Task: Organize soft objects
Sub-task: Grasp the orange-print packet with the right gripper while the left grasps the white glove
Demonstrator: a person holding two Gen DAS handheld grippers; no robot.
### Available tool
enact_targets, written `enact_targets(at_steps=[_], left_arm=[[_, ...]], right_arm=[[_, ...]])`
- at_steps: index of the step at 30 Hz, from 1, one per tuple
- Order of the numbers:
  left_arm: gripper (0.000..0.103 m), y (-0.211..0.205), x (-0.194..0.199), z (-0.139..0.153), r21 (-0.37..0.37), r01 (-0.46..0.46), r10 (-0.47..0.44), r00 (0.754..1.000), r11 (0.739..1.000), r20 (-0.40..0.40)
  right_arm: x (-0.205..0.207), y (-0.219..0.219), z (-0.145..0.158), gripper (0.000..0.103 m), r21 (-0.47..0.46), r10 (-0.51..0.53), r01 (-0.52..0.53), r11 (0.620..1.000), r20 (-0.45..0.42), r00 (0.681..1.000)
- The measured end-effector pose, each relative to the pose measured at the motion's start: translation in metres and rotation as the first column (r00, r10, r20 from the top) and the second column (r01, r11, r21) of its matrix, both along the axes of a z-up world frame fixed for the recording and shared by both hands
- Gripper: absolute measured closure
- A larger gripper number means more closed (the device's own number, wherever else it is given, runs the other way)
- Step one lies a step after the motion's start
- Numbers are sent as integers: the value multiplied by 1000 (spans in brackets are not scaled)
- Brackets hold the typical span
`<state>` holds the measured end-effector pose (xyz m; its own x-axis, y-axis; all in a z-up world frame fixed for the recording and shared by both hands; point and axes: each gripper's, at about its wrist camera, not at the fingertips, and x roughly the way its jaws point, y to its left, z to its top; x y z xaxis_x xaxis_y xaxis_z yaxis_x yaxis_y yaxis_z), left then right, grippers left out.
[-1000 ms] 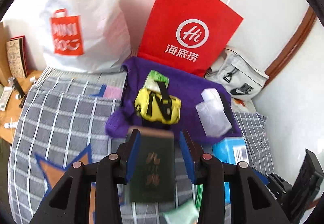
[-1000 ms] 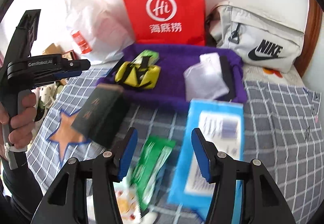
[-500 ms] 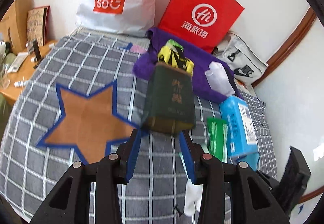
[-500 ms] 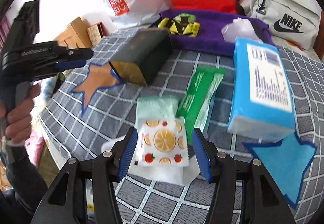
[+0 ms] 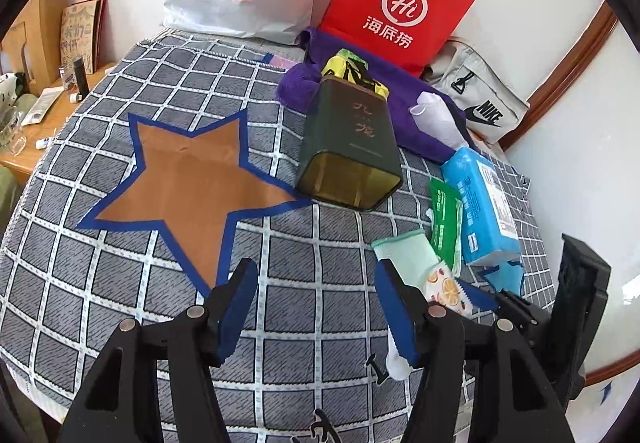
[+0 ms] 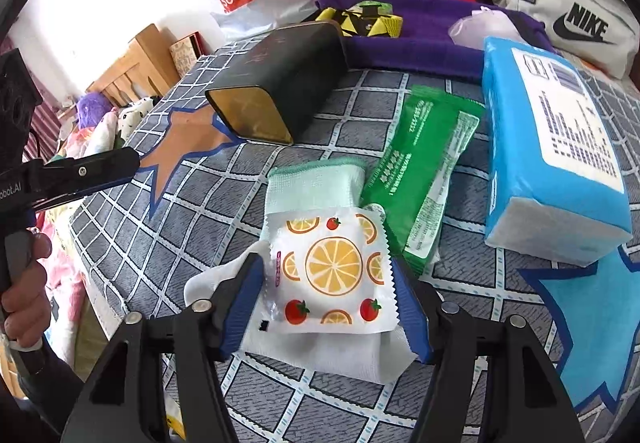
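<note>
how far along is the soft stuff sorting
Done, it seems: a yellow pouch and a clear bag lie on the purple towel. In hand: nothing; the right gripper is open around the fruit-print packet, and the left gripper is open. Left on the bed: green pack, blue tissue pack, mint cloth.

Checked bed cover [image 5: 120,283] fills the frame: dark green tin [image 5: 350,147] lying centre, purple towel [image 5: 424,131] upper right, blue tissue pack [image 5: 480,203] and green wipes packet [image 5: 444,219] right.
</note>
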<state>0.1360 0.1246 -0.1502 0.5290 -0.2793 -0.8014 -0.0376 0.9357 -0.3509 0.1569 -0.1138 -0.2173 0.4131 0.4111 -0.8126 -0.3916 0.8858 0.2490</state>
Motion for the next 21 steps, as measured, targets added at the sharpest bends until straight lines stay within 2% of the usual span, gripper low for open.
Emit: enact_targets(at_steps=[5,11,21], left_arm=[[44,-2,-3,0,3,-3,3,1000,1000,-10],[44,-17,-4,-2,18,16,-15,999,1000,-28],[44,-64,-1,-17,6,113,-112,990,994,-85]], right_arm=[[-9,-3,9,45,-21,9,-9,1000,30,1000],[-21,-21,24,45,31,-15,13,999,68,998],[-43,-75,31,45,63,-95,89,994,99,990]])
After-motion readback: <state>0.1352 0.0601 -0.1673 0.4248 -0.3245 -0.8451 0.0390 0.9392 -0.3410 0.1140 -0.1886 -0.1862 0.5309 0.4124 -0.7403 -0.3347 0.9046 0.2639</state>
